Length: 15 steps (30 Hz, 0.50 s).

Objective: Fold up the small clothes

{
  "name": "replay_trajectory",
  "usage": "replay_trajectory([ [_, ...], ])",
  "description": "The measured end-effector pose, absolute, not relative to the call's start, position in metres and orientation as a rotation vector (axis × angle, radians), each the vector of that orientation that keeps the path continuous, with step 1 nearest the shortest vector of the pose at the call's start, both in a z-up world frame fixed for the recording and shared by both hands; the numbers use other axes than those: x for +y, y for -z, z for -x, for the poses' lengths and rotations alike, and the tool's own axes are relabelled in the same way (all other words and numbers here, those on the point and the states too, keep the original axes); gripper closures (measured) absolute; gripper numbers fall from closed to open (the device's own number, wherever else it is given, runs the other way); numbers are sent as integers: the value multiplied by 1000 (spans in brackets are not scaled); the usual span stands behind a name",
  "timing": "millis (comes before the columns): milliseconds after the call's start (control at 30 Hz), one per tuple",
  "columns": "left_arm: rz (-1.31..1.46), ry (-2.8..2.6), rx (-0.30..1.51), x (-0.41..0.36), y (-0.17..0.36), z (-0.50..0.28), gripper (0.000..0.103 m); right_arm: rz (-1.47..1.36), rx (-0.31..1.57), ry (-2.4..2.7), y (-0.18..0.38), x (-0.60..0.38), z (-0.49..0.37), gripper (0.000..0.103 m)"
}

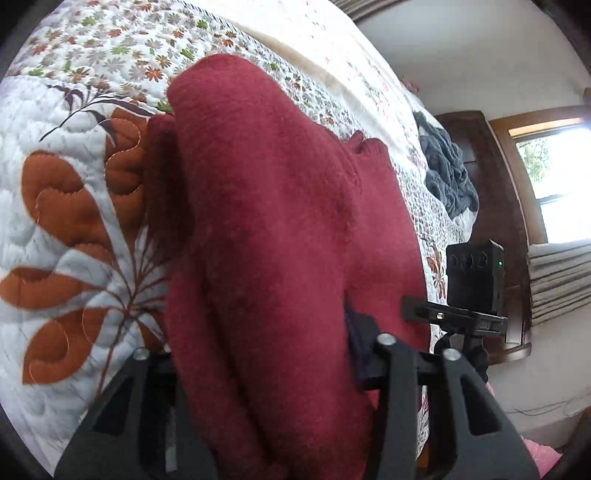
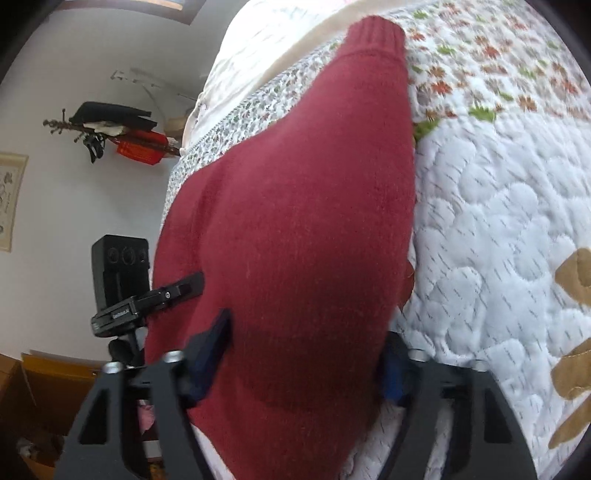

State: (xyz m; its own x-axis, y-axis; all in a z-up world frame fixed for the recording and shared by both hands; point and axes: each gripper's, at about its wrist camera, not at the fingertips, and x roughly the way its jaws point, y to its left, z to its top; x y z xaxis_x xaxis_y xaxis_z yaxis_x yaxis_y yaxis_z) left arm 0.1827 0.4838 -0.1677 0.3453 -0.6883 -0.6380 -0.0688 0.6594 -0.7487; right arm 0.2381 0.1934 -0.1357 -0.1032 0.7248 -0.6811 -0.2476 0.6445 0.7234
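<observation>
Red knit sweater [image 1: 280, 229] draped over the floral quilt [image 1: 62, 206], bunched up between the fingers of both tools. Left gripper [image 1: 266, 373] clamped on the near fold. Right gripper [image 2: 303, 365] likewise closed on sweater cloth, ribbed cuff [image 2: 376, 35] lying far away on the quilt.

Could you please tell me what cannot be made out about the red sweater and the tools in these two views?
- Left wrist view: the red sweater covers the left tool tips.
- Right wrist view: the sweater's lower end is cut off by the bottom edge.
- Right wrist view: the right tool grip is buried in knit.
</observation>
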Motion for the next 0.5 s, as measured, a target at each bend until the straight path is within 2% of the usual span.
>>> replay_trajectory([
  [33,791,457,1151,483,165,-178,68,-437,1451,-866,132,190,-237,52],
  [100,813,461,1129,482,158,-175,69,-468,1442,-877,123,181,-234,57],
  [333,883,549,1067,444,123,-128,69,-445,1409,-904,74,133,-201,58],
  [500,877,618,1022,384,98,-78,69,-443,1399,-903,45,73,-157,58],
])
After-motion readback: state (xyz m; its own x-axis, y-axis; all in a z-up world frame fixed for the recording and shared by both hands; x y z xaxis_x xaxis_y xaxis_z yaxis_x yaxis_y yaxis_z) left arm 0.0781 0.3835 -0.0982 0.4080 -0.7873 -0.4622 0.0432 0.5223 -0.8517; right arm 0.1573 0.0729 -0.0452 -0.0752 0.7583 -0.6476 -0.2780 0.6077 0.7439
